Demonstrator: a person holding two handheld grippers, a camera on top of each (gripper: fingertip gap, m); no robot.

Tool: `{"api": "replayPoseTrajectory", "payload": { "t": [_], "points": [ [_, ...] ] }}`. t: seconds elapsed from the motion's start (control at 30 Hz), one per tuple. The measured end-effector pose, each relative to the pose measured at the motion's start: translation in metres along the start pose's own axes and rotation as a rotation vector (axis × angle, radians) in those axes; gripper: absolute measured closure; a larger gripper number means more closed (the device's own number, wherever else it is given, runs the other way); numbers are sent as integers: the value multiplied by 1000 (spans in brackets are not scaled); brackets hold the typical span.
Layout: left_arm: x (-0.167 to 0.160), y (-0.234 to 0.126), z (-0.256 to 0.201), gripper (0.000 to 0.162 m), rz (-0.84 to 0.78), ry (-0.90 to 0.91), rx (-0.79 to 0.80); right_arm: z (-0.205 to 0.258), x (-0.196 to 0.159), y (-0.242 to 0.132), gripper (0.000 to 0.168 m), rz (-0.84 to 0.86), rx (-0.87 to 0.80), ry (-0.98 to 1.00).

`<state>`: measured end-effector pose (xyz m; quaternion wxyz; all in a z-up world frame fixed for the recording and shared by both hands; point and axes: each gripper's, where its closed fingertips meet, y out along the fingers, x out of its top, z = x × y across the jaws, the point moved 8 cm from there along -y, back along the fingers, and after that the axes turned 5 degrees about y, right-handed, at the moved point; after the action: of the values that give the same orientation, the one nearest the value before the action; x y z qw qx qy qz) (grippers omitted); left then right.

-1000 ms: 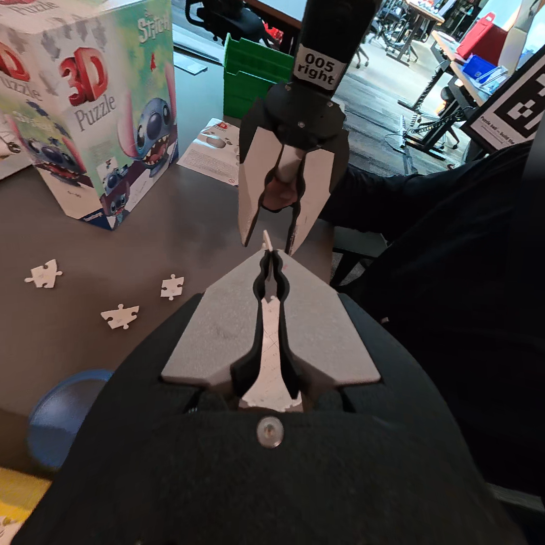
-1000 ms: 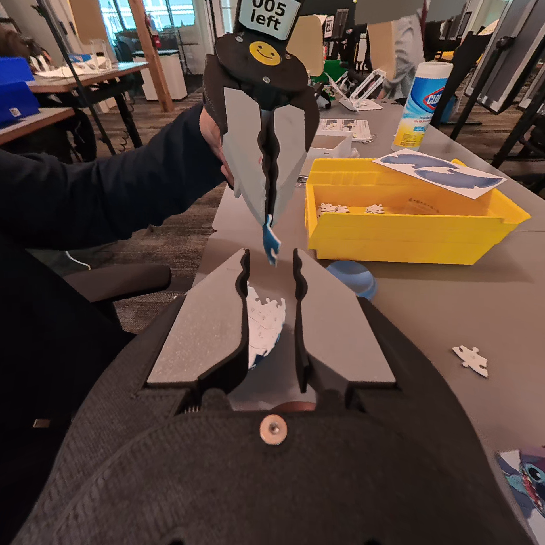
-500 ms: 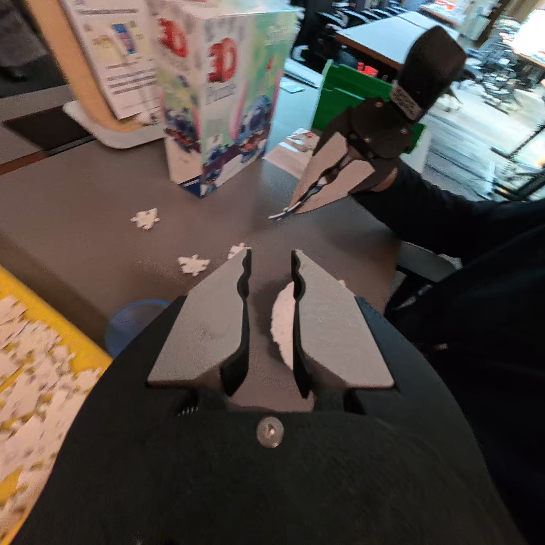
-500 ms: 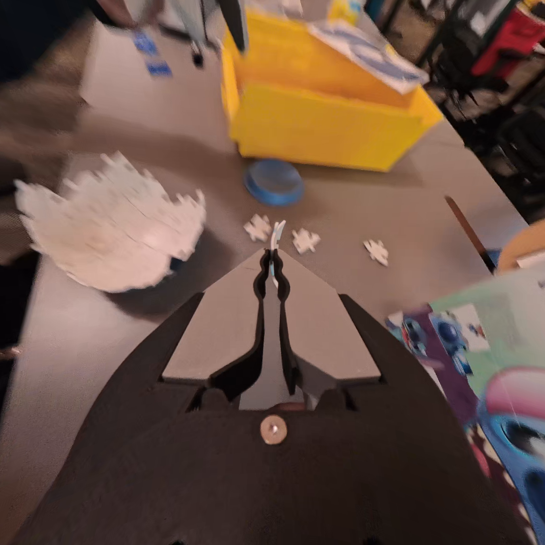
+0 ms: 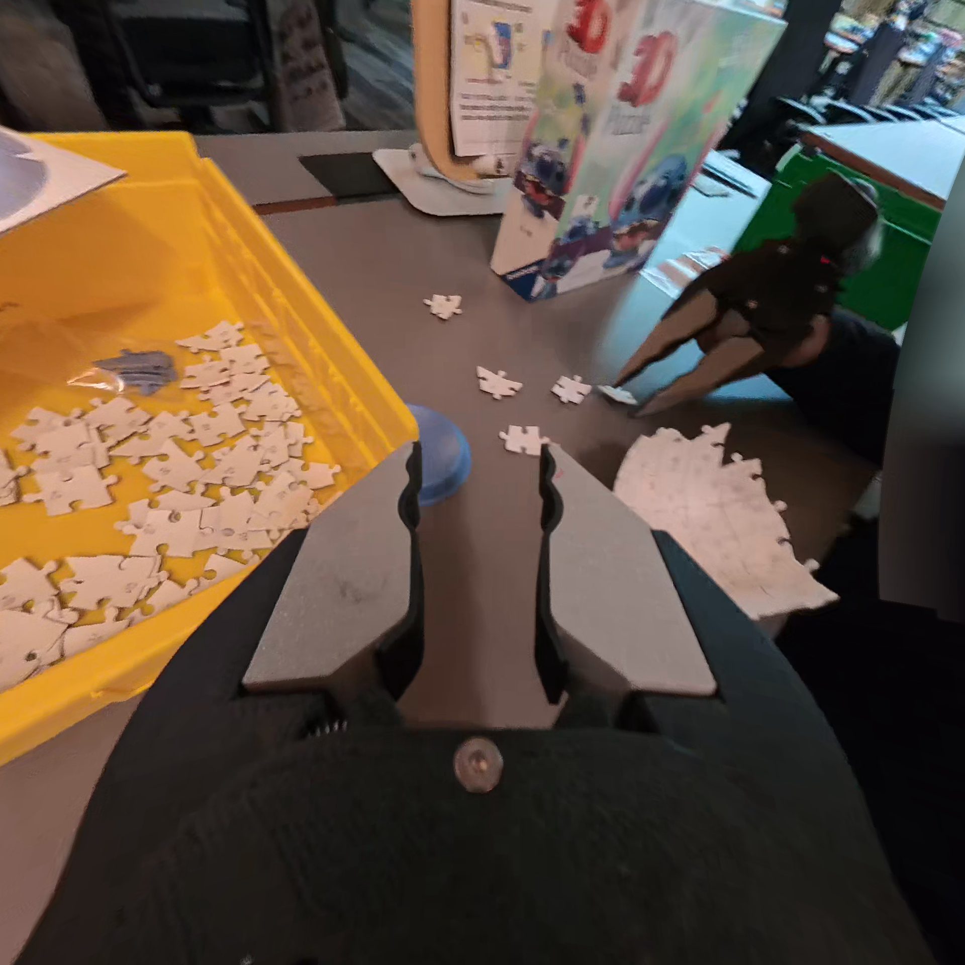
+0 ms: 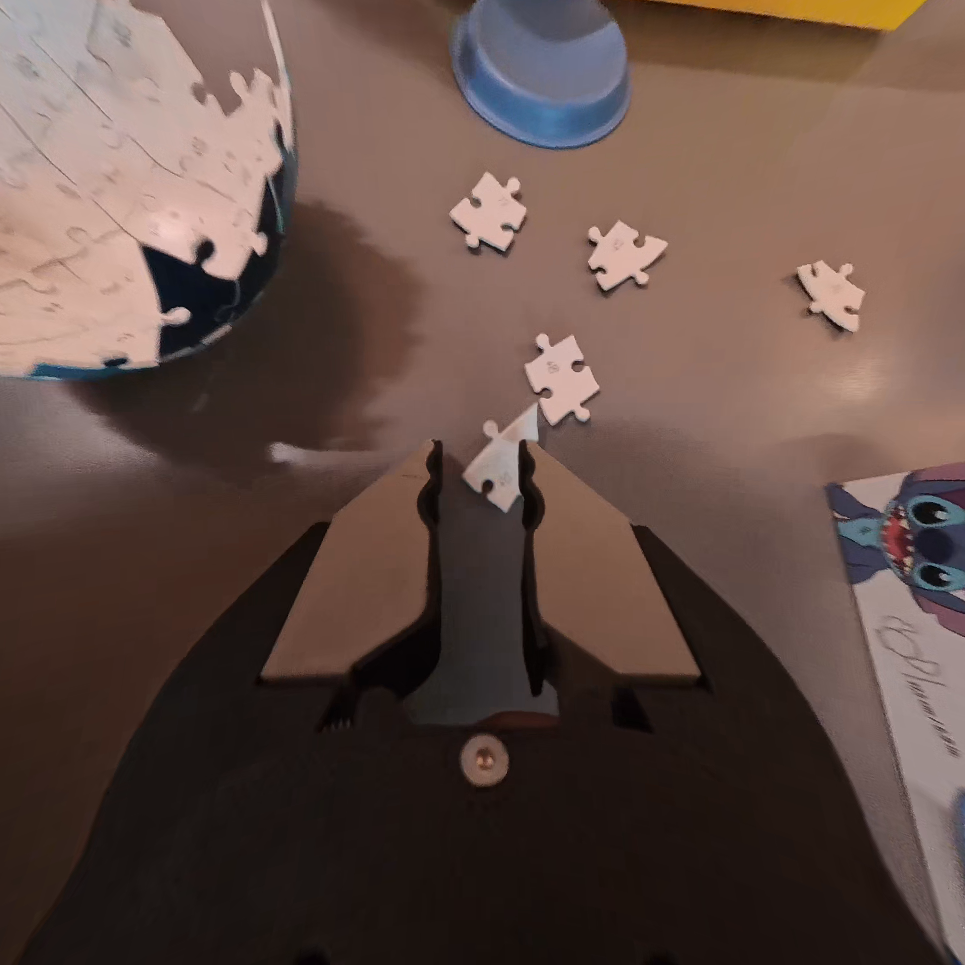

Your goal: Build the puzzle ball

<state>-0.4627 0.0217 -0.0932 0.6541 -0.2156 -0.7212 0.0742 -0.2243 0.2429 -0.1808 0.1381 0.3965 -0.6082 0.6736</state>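
Note:
The half-built puzzle ball (image 6: 104,209), white inside and blue outside, rests on the grey table; it also shows in the left wrist view (image 5: 705,522). My right gripper (image 6: 478,449) is open and low over the table. A white puzzle piece (image 6: 501,465) lies loose between its fingertips, close to the right finger. Several loose pieces lie just beyond, the nearest (image 6: 561,378) touching that piece's corner. My left gripper (image 5: 480,451) is open and empty, above the table beside the yellow bin (image 5: 313,334). It sees the right gripper (image 5: 621,402) farther off.
The yellow bin holds several white pieces (image 5: 156,470). A blue round stand (image 6: 543,83) sits by the bin. The puzzle box (image 5: 616,156) stands at the back, a green bin (image 5: 856,250) behind it. A printed leaflet (image 6: 914,600) lies to the right. Left tips to right tips: about 25 cm.
The piece went from my left gripper to my right. My right gripper carried it down to the table and opened. My left gripper opened and swung towards the yellow bin.

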Motion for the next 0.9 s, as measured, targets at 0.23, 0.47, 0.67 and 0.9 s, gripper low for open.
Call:
{"api": "replayPoseTrajectory", "payload": {
  "t": [0.23, 0.47, 0.67, 0.9],
  "points": [
    [2, 7, 23, 114, 63, 58, 159, -12, 12, -18, 142, -244, 62, 162],
    [-12, 53, 24, 129, 165, 42, 199, -12, 14, -31, 147, -308, 0, 168],
    [-11, 58, 5, 138, 189, 74, 178, -12, 14, -32, 148, -313, 1, 172],
    [22, -3, 37, 123, 82, 55, 246, -16, 13, -36, 148, -334, -1, 185]
  ]
}}
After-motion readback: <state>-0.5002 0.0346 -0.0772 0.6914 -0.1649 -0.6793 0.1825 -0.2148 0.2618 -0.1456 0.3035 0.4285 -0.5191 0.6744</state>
